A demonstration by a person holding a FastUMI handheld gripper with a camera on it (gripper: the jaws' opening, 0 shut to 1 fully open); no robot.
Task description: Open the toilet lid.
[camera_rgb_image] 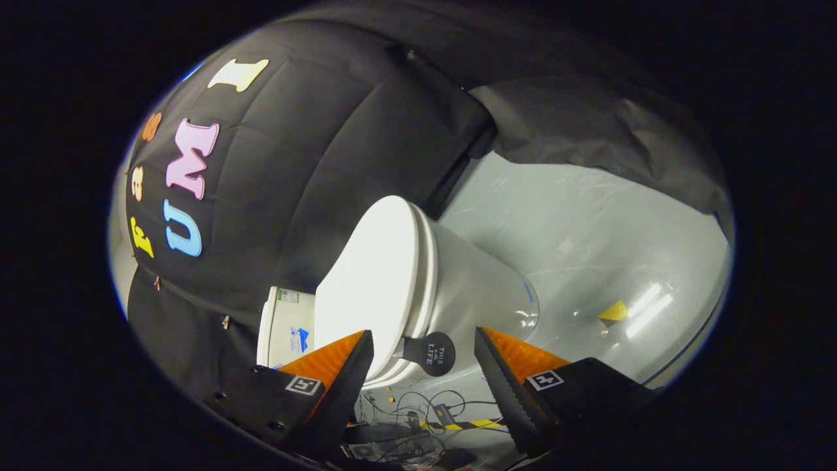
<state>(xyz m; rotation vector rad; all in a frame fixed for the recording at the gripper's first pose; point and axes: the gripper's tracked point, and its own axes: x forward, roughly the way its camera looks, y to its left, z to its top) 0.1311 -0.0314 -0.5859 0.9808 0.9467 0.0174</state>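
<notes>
Currently gripper (424, 366) fingers are spread, clamping nothing; the closed toilet lid (373, 275) sits just ahead, its black tab (431, 353) between them. Lid looks rigid, glossy plastic, likely slippery and hinged; the tab is probably the best pinch point.

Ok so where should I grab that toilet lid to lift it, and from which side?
Take the small black round tab sticking out from the lid's front edge. It juts out just ahead of the open gripper, between its fingers, so come straight on and pinch its flat faces. The lid itself lies closed, flush on the seat.
</notes>
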